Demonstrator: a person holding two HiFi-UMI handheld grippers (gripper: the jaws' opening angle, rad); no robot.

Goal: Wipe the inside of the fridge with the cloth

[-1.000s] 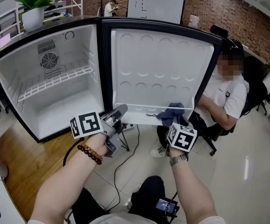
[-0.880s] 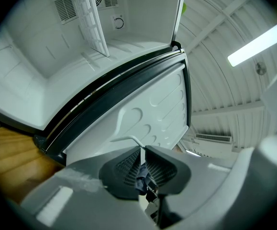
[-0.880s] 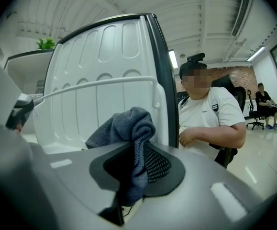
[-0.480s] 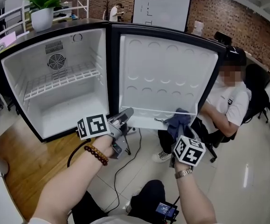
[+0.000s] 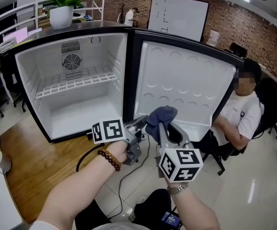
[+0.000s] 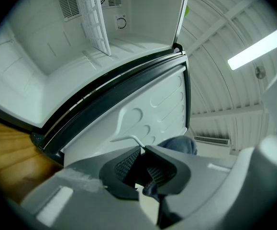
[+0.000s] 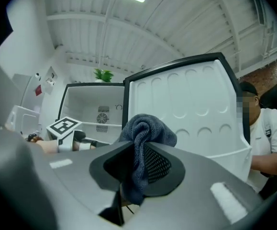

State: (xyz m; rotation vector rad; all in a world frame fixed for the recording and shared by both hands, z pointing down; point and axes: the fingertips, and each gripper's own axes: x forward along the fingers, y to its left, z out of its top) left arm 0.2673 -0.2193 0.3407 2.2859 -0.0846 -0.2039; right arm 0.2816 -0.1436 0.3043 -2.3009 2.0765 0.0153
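Risen from the door (image 5: 186, 80), right gripper (image 7: 137, 152) jaws clamp the cloth (image 7: 145, 128); left gripper (image 6: 142, 150) jaws closed, empty.

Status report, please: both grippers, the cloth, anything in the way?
Left gripper shut, empty. Right gripper shut on blue-grey cloth, in front of open fridge door. Wire shelf crosses the fridge interior; seated person beside the door.

Bright ceiling strip light (image 6: 259, 48), fisheye warp (corners black)
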